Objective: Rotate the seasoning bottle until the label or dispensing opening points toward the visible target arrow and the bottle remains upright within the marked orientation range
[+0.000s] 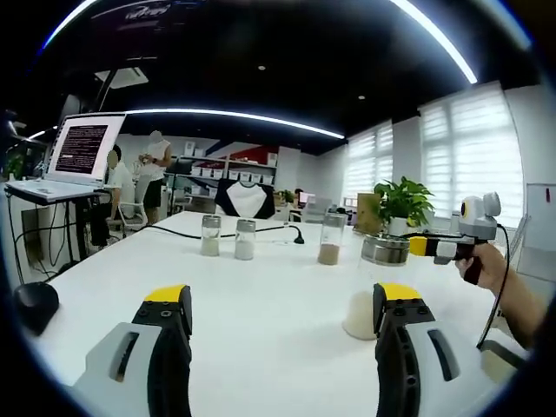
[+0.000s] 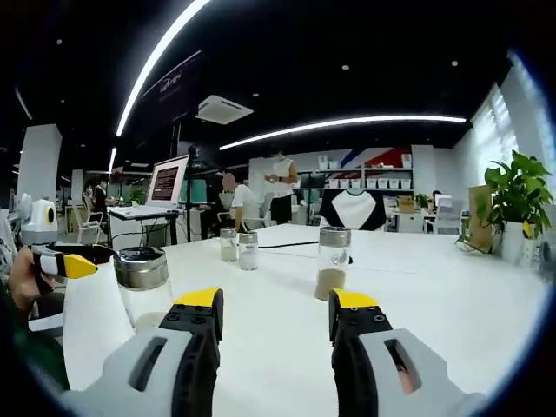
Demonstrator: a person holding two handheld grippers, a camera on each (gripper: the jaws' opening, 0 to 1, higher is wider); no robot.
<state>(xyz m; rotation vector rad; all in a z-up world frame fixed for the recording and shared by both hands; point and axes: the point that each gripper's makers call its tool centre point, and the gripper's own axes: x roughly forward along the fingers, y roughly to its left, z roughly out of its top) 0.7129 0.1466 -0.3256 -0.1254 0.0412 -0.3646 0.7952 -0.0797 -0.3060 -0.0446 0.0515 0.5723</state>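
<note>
Four seasoning bottles [image 2: 334,261] stand upright on the white table [image 2: 434,295], none gripped; left gripper [image 1: 282,326] and right gripper [image 2: 274,330] gape empty, rotation not begun.

A white table [image 1: 261,295] carried four metal-capped seasoning bottles [image 1: 385,287], a black cable [image 1: 182,231] and a dark mouse [image 1: 35,304].

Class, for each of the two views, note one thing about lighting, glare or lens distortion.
Left gripper view: the blinds glare white, washing out the window; the ceiling light strip bows into an arc from the fisheye. Right gripper view: the ceiling is dark, its light strip bends likewise, and the near bottle at the edge looks stretched and soft.
</note>
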